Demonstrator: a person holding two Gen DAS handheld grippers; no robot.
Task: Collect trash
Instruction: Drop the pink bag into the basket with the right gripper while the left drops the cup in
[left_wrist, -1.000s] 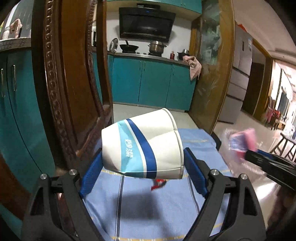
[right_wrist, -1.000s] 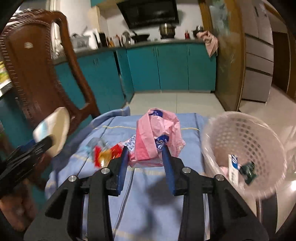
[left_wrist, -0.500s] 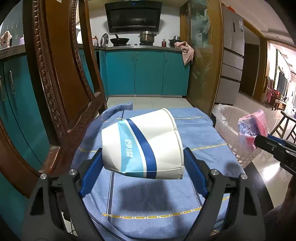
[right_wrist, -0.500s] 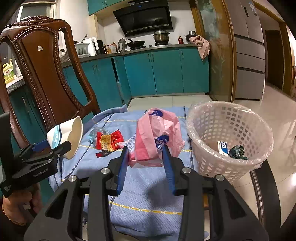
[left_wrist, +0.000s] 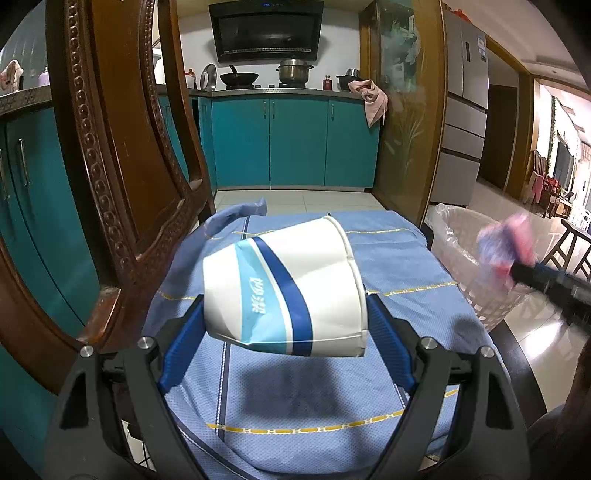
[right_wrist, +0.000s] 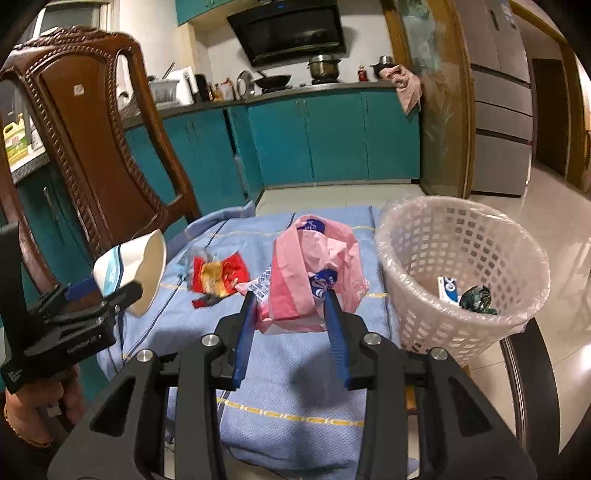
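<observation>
1. Left gripper (left_wrist: 284, 332): jaws spread wide, pinching a crushed paper cup (left_wrist: 284, 291) by its sides. Cup lies sideways, mouth to the right, held clear above the blue cloth (left_wrist: 295, 402).
2. Right gripper (right_wrist: 291, 314): jaws partly closed, clamped on a crumpled pink plastic bag (right_wrist: 314, 266), also off the cloth, just beside the basket's near-left rim.
3. Bin: white mesh basket (right_wrist: 436, 317) with clear liner, sitting at the right edge of the cloth-covered table. Already inside: a small white-and-blue packet (right_wrist: 448, 288) and a dark crumpled wrapper (right_wrist: 476, 297).
4. Done so far, judging from the layout: two pieces binned, two more picked up, none of the held ones over the basket mouth yet.
5. Left: drop bag, drop cup, then fetch the red-and-yellow snack wrapper (right_wrist: 218, 275) lying mid-cloth toward the far left edge, with a clear scrap just behind it.
6. Estimate: roughly half done. Bag is nearest the bin, cup is well apart from it.
</observation>
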